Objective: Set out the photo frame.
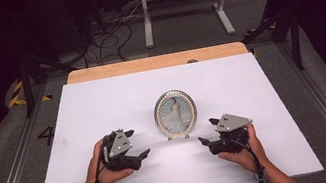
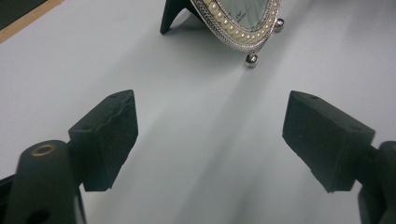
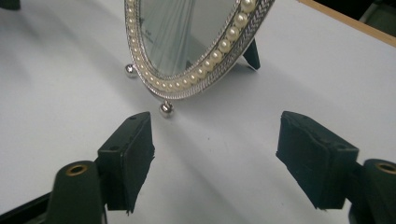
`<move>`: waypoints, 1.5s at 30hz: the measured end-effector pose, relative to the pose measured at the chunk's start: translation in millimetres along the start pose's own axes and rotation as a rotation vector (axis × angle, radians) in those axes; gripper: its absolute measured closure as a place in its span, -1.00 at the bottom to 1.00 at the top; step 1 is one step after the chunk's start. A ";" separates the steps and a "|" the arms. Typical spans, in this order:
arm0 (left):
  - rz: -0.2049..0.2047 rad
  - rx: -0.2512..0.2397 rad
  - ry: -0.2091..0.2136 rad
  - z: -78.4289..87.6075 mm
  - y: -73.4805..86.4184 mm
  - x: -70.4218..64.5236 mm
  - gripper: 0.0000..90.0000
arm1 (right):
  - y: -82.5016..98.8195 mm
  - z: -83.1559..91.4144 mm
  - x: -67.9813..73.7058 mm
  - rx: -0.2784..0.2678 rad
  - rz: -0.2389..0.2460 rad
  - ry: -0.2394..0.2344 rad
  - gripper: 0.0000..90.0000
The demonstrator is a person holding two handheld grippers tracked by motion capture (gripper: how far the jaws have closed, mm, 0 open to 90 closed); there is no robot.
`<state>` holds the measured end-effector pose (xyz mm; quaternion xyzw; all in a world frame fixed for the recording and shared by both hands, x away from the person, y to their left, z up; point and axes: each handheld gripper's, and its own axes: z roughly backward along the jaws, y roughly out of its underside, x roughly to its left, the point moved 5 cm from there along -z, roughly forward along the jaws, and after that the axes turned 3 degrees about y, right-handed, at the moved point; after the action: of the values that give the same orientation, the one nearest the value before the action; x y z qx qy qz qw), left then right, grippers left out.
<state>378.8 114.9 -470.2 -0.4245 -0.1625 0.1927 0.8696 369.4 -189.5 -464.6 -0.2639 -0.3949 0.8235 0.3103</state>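
Note:
An oval silver picture frame with a pearl border stands upright near the middle of the white table, on small ball feet and a black back stand. My left gripper rests to its left, open, nothing between its jaws. My right gripper sits to the frame's right, also open and empty. In the left gripper view the picture frame is ahead of the left gripper, some way off. The right gripper view has the picture frame close in front of the right gripper, a ball foot near the left jaw.
The table's wooden far edge lies beyond the white board. A white metal stand and loose cables are on the floor behind. Dark rails flank the table.

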 end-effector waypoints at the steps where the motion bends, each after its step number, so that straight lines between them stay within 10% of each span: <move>1: 0.003 0.004 0.000 0.8 1.9 -0.3 -0.62 | 1.9 0.7 -0.1 0.006 0.001 -0.004 -0.43; 19: 0.036 0.016 0.034 6.1 20.9 -7.5 -0.89 | 24.9 7.8 -0.8 0.034 -0.007 -0.015 -0.79; 45: 0.028 0.019 0.025 2.5 22.6 -7.4 -0.90 | 27.1 6.5 2.6 0.037 -0.009 -0.010 -0.76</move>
<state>366.8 125.8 -487.7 -0.4210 -0.1441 0.2011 0.8727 355.0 -204.3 -483.6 -0.2521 -0.3823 0.8306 0.3169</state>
